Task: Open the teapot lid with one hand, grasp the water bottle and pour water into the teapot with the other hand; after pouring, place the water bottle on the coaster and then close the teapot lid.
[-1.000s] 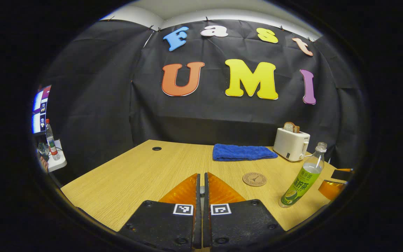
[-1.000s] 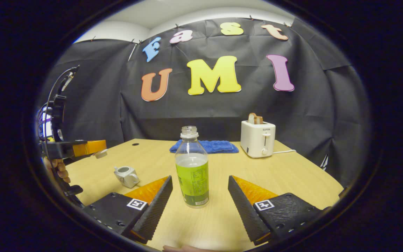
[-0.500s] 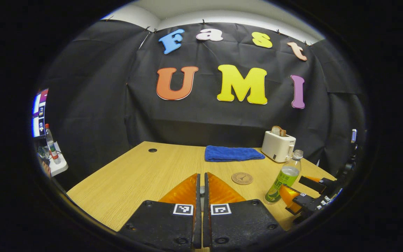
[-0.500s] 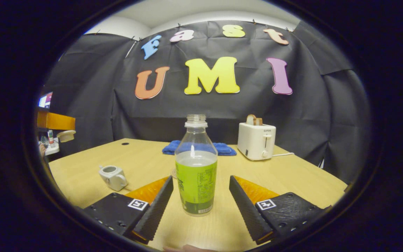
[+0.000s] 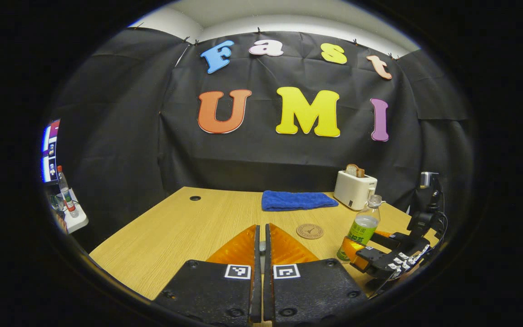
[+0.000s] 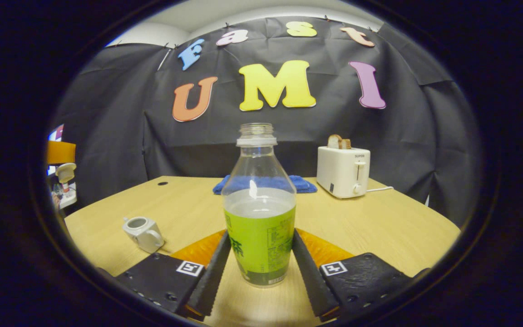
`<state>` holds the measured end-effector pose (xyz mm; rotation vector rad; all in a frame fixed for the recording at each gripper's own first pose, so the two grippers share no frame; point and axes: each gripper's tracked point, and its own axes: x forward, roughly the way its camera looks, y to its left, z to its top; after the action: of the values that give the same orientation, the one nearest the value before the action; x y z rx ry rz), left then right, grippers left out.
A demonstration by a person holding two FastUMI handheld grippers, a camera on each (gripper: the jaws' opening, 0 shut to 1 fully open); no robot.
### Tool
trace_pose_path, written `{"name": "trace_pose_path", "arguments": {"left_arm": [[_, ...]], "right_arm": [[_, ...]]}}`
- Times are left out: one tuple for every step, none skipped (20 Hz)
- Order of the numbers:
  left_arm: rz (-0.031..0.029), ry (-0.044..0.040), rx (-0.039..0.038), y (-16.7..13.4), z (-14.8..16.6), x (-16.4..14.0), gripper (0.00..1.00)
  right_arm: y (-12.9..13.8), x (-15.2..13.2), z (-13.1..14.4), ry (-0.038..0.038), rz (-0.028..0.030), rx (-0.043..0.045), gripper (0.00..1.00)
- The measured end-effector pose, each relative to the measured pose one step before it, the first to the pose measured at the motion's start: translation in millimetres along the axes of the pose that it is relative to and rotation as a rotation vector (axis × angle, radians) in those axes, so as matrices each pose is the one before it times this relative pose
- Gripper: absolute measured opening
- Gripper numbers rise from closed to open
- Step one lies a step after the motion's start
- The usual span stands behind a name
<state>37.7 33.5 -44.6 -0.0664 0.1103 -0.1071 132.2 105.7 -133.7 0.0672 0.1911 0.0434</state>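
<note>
The uncapped water bottle (image 6: 259,218) with a green label stands upright on the table, partly full. My right gripper (image 6: 260,236) has one finger against each side of its lower body. The left gripper view shows the same bottle (image 5: 362,225) with the right gripper (image 5: 363,243) around its base. The white teapot (image 6: 142,232) sits lidless on the table to the left. My left gripper (image 5: 262,227) is shut; in the right gripper view it (image 6: 60,153) hangs high at the far left with the white lid (image 6: 65,171) under it. A round coaster (image 5: 309,230) lies left of the bottle.
A white toaster (image 6: 343,170) with bread stands at the back right, its cord trailing right. A folded blue cloth (image 6: 263,183) lies at the back middle. The table (image 5: 175,227) has a cable hole at its far left. A side shelf with a bottle (image 5: 64,188) is beyond the left edge.
The right gripper moved forward around the bottle and its fingers closed onto the bottle's sides. The left gripper, still holding the lid, drew back and away from the teapot.
</note>
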Motion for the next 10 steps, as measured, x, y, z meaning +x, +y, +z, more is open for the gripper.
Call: {"name": "trace_pose_path", "arguments": {"left_arm": [[0.00126, -0.00019, 0.00003, 2.92, 0.84, -1.62, 0.04], [0.00313, -0.00441, -0.00001, 3.05, 2.39, -1.34, 0.04], [0.00219, -0.0029, -0.00106, 2.99, 0.8, -1.64, 0.04], [-0.00101, -0.00405, -0.00021, 2.08, 2.28, -1.92, 0.04], [-0.00173, -0.00429, 0.00253, 0.6, 1.65, -0.91, 0.04], [0.00202, -0.00256, 0.00245, 2.14, 1.28, -1.11, 0.04], [0.0026, -0.00131, 0.00077, 2.64, 0.76, 0.04, 0.04], [-0.00243, -0.00123, -0.00155, 0.81, 0.82, -1.51, 0.04], [-0.00401, -0.00201, -0.0027, 0.22, 1.46, -2.06, 0.04], [-0.0028, -0.00367, 0.00027, 1.5, 1.67, -2.64, 0.04]], "right_arm": [[-0.76, -1.28, 1.53, 0.00645, -0.00966, 0.00115, 0.75], [0.37, -0.31, -1.15, 0.00714, -0.00431, -0.00408, 0.74], [1.38, -0.77, -0.95, 0.00887, 0.00033, -0.00654, 0.73], [1.47, -1.43, 2.89, 0.00423, -0.00097, -0.01233, 0.73], [0.28, -2.22, 2.23, 0.00114, -0.00815, -0.01446, 0.72], [0.22, -2.41, 2.77, 0.00127, -0.01302, -0.02216, 0.72], [0.91, -1.91, 3.12, 0.00091, -0.00885, -0.0273, 0.72], [2.46, -1.47, 2.61, 0.00243, -0.00341, -0.0294, 0.72], [1.65, -1.77, 2.05, 0.00199, -0.00645, -0.03896, 0.72], [0.7, -1.01, 3.09, -0.00329, -0.01335, -0.04618, 0.72]]}}
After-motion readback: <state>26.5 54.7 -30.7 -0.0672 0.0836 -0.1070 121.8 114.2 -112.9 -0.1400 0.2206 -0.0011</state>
